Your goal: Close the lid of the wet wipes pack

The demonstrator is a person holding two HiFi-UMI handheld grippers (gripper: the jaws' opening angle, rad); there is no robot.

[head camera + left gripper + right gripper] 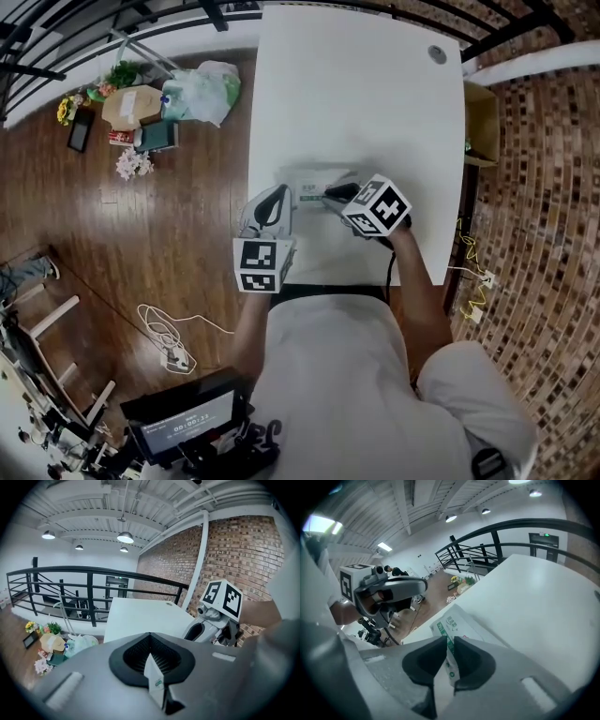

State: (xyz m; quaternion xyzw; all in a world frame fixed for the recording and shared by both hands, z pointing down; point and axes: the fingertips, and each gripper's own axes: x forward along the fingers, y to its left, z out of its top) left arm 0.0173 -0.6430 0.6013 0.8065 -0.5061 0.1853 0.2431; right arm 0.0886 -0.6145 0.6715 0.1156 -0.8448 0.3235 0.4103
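Step in hand, as judged: the lid is gripped and is about to be laid down and sealed; it is not yet closed. The wet wipes pack [314, 178] is seen lying flat at the near part of the tabletop [356, 94], just in front of the person, between the two tools. The left tool [284, 195] is pressed together on the pack's thin left edge, so the pack is held steady. The right tool [330, 195] is nearly closed, and a thin printed strip, taken to be the lid flap [450, 660], is pinched in it, with the pack body showing just beyond the jaws. Whether the flap is fully lifted or half folded cannot be told.

Next move, as judged: the flap is to be carried over the opening, lined up and pressed flat, and the left grip is to be kept so that the pack is not dragged. A skewed or creased flap is the likely risk.

Room: an upper-level space with a brick wall [243, 550], a black railing [89, 588] and ceiling lamps. A wood floor [187, 234] is seen left of the tabletop, with bags, a box and flowers [159, 103] piled well apart from the work, and a white cable [169, 328] nearer. The tabletop is white and plain; only a small round grommet [438, 54] is noted at the far corner.
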